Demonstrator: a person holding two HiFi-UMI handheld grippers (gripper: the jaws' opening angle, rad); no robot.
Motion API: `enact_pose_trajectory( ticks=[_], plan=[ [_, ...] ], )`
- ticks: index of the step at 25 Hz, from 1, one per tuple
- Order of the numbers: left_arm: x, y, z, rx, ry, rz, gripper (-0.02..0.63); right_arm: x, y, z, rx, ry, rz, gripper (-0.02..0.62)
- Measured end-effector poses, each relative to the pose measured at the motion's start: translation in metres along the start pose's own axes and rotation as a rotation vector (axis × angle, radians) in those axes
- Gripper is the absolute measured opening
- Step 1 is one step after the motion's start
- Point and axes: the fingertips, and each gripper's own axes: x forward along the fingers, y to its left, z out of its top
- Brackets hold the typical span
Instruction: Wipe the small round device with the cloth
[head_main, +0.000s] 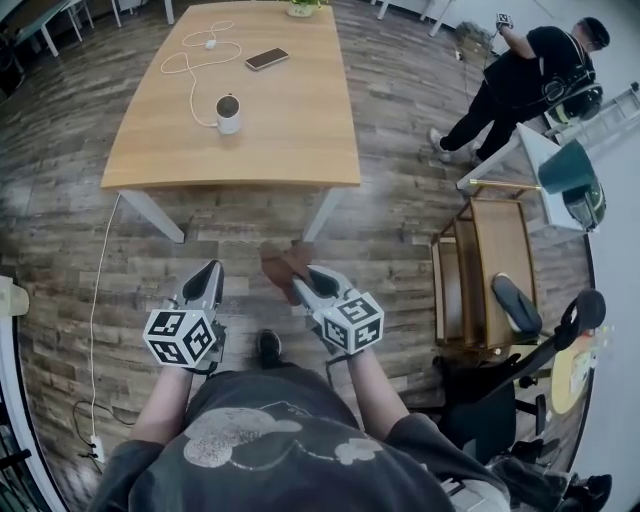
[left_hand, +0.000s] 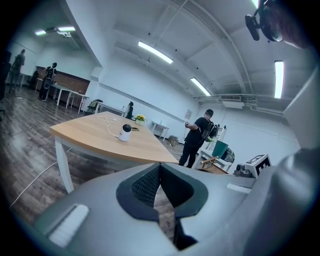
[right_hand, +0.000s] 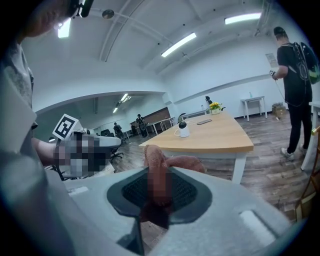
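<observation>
Right gripper view: cloth (right_hand: 154, 156) stands upright (claw (right_hand: 160, 172) pinching).

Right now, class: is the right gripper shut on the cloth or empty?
The right gripper is shut on the cloth: its view shows brown fabric pinched between its jaws.

Head view: high up, looking steeply down, table (head_main: 300, 130) ahead.
Left gripper view: low, facing the table, well apart.
Right gripper view: low, likewise.
Shared: table, round device (head_main: 229, 113).
</observation>
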Motion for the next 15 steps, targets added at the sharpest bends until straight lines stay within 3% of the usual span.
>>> enact_pose_trajectory(
  ticks=[7,15],
  plan=[
    [-0.036,0.002,-0.007,-0.013,-0.013,0.011,0.018,-0.003,0.027,-0.008,-0.007,0.019,-0.023,0.078],
    [-0.106,0.009,-0.031,-0.028,-0.013,0.007,0.018,-0.011,0.102,-0.034,-0.013,0.020,-0.015,0.077]
  ],
)
